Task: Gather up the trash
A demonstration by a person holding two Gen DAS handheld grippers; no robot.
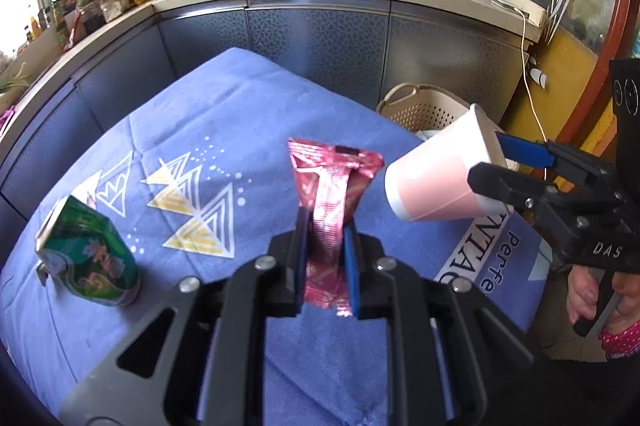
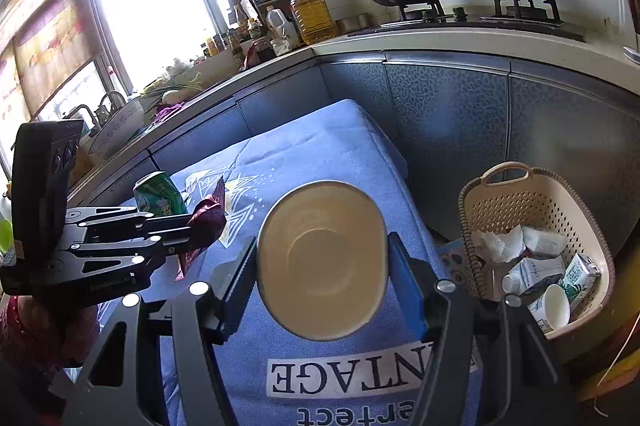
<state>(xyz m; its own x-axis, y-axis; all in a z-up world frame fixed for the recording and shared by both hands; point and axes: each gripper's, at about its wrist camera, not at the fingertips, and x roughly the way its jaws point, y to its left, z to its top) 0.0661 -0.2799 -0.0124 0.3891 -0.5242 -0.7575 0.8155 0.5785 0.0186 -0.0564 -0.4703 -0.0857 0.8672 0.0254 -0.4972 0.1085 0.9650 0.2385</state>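
At two o'clock from my right tongs (image 2: 324,268), pinching the cup (image 2: 322,260), sits the basket (image 2: 504,172), nearer them than my left tongs (image 1: 325,254), pinching the wrapper (image 1: 330,186).

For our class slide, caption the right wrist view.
Right tool grips a paper cup beside a beige plastic basket of trash.

A tabletop (image 1: 224,94) covered by a blue cloth (image 1: 328,366) with white and yellow triangle prints and white lettering fills the lower middle of both frames. A dented green can (image 1: 90,258) stands on the cloth at lower left of the left wrist view.
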